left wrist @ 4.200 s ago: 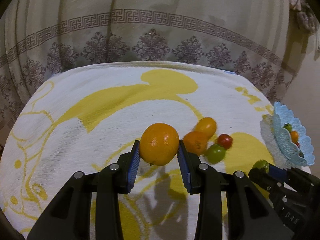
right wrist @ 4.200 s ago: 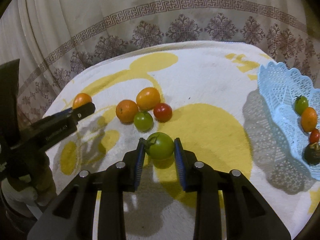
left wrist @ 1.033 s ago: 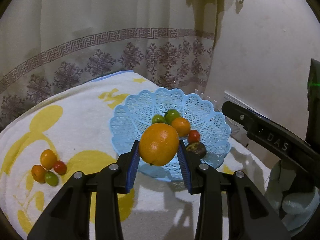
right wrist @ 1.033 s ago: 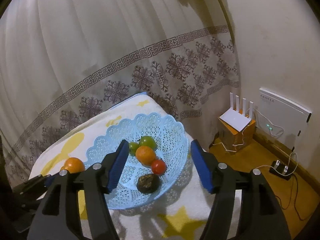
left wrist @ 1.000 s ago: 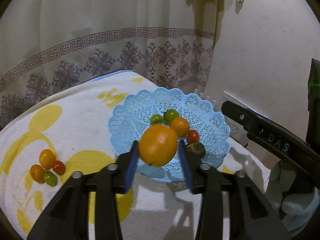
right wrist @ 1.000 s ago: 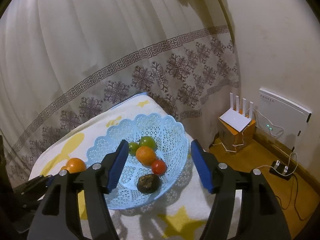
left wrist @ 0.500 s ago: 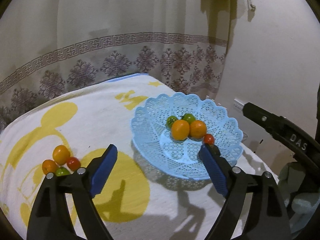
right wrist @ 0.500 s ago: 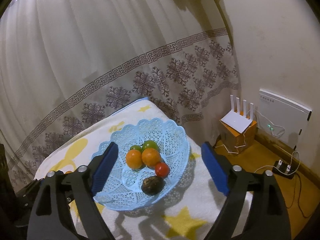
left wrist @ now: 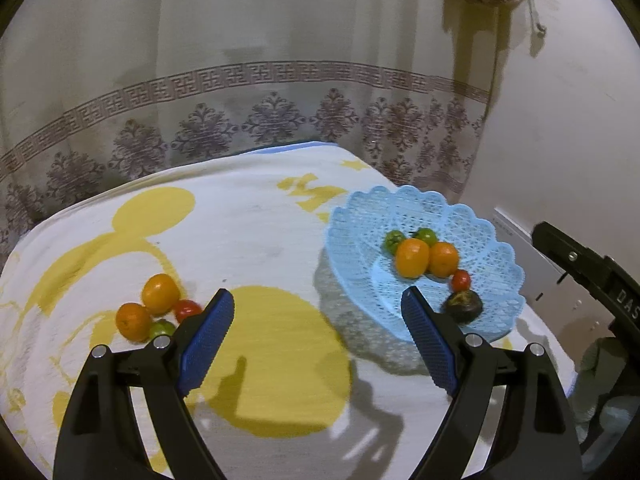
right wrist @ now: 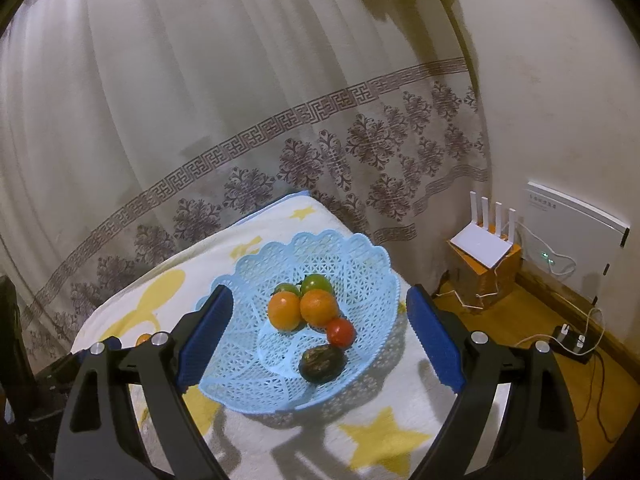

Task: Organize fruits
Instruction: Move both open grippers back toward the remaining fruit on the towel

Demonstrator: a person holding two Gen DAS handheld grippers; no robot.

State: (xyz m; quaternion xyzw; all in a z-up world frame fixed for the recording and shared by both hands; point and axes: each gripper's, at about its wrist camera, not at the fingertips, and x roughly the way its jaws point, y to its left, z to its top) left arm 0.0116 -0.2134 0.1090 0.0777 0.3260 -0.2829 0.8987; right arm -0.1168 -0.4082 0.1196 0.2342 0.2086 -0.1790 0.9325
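A: Where's everything?
B: Blue basket (left wrist: 424, 208) sits right, six fruits inside; four loose fruits (left wrist: 154, 312) lie far left.
A: Grippers?
B: Left gripper (left wrist: 316, 334) is nearer them; right gripper (right wrist: 318, 338) hovers over the basket. Both gape wide, holding nothing.

The pale blue lattice basket (left wrist: 492, 240) sits on the cloth and holds two oranges (left wrist: 412, 258) touching side by side, two green tomatoes (left wrist: 394, 240) behind them, a small red tomato (left wrist: 461, 280) and a dark wrinkled fruit (left wrist: 464, 306). Well apart on the cloth, a loose cluster (left wrist: 154, 312) of two oranges, a red tomato and a green tomato lies bunched together.
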